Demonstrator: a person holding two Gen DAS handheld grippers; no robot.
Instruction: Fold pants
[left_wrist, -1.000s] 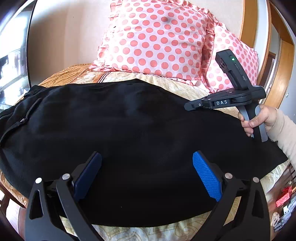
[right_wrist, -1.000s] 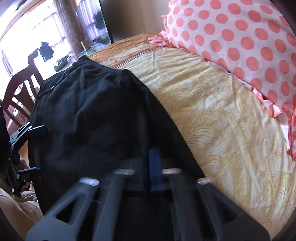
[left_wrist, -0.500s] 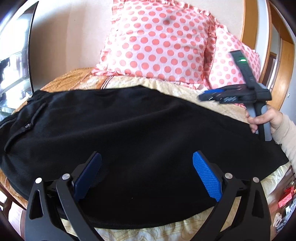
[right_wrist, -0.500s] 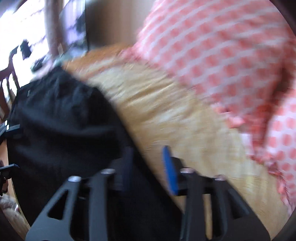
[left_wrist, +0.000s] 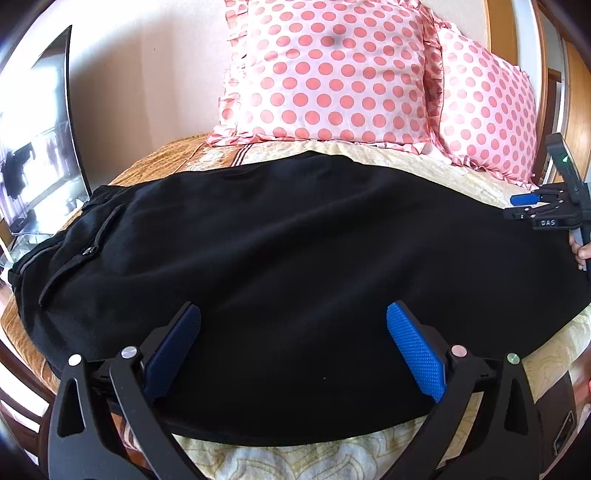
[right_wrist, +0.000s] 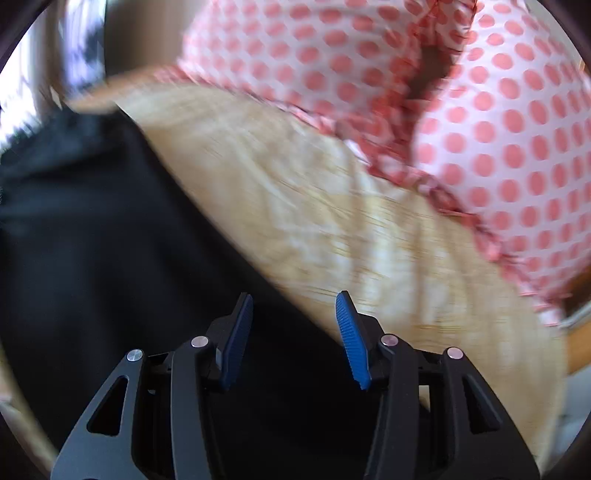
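Pants (left_wrist: 295, 258) whole left view, edge right

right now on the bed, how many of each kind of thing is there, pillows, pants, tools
polka-dot pillows: 2, the big one and the one to its right
black pants: 1, spread flat on the bedspread
tools: 2, the left tool open over the pants, the right tool open at the far end of the pants
total: 5

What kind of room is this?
Most likely a bedroom: there's a bed with a yellow patterned cover, two polka-dot pillows against the wall, and black pants spread out on it.
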